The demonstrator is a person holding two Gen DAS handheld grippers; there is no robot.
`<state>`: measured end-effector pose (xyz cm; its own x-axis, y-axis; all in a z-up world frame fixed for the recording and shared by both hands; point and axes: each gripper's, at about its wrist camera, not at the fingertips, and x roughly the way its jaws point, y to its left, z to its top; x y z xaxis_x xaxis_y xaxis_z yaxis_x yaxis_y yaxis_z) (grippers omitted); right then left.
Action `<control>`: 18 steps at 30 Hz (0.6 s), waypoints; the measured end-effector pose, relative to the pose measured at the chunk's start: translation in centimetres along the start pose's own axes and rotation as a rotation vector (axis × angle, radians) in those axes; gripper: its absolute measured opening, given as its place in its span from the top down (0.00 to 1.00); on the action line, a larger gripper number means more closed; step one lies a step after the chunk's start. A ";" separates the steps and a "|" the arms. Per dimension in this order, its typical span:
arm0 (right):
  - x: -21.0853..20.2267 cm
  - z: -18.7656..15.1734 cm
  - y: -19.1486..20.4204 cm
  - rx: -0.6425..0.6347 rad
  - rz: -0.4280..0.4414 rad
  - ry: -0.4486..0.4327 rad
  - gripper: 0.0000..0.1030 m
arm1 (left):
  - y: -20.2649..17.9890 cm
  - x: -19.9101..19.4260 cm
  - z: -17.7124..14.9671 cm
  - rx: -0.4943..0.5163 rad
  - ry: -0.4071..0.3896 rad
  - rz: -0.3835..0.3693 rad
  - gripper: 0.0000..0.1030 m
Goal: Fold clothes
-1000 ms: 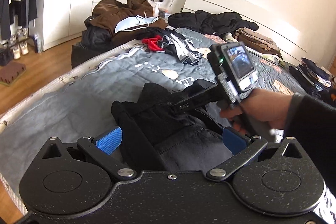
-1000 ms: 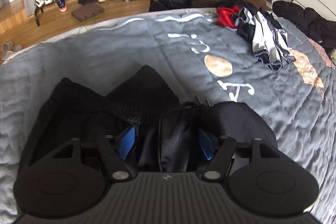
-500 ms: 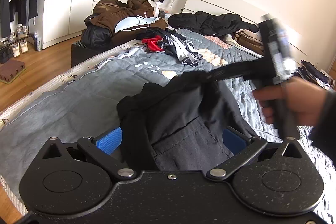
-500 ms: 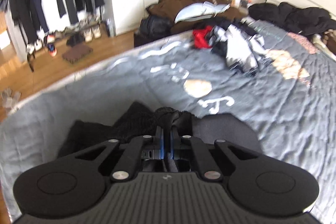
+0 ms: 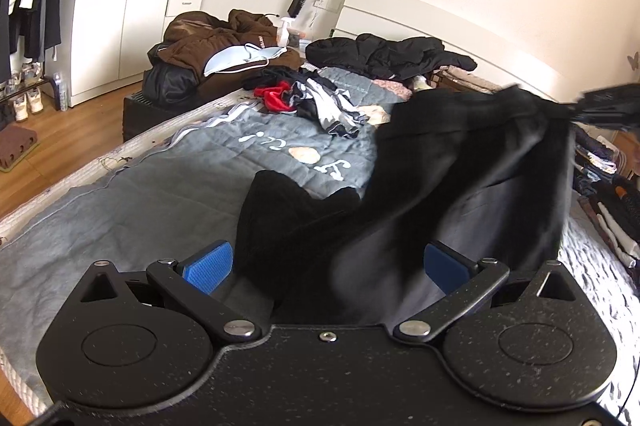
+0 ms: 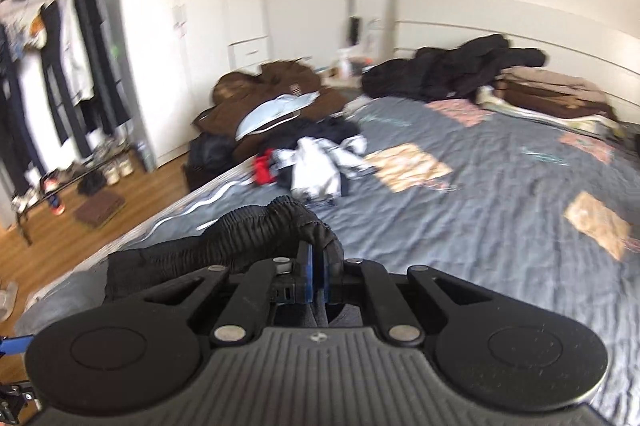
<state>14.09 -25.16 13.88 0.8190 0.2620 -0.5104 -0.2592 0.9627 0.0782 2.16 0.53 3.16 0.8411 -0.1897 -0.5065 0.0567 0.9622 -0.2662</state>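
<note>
1. The right hand-held gripper has its blue pads pressed together, pinching the ribbed elastic waistband of a black garment, which looks like a pair of trousers or shorts.
2. In the left wrist view that garment hangs stretched and blurred from the right hand-held gripper, near the upper right of the view, down to the bed. Its lower part is bunched on the grey bedspread close to the bed's near edge.
3. The left hand-held gripper is spread wide, its pads on either side of the lower cloth and gripping nothing.
4. The step in hand appears to be lifting the garment by its waistband so that it can be shaken out or laid flat.
5. The next move likely calls for the left hand-held gripper to close on a free edge or corner of the cloth, so that both ends are held taut. Which edge lies between its pads cannot be told, because the cloth there is dark and blurred.
6. No basket or box shows. More clothes lie in a loose heap near the bed's far left edge, dark jackets lie along the headboard, and folded items are stacked at the bed's right edge.
</note>
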 end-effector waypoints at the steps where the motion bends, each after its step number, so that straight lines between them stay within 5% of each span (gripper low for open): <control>1: -0.7 0.1 -1.3 0.025 -0.025 -0.014 0.96 | -0.2 0.1 0.0 0.004 0.001 -0.004 0.00; 11: -7.1 0.5 -13.4 0.193 -0.271 -0.143 0.96 | -2.8 2.1 -0.4 0.048 0.023 -0.040 0.00; 18: -4.9 -5.7 -14.9 0.137 -0.307 0.039 0.95 | -5.4 3.6 -1.2 0.104 0.056 -0.061 0.00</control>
<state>11.02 -41.19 10.32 0.8274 -0.0422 -0.5600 0.0705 0.9971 0.0290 4.21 -5.56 1.75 0.8034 -0.2563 -0.5374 0.1646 0.9630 -0.2133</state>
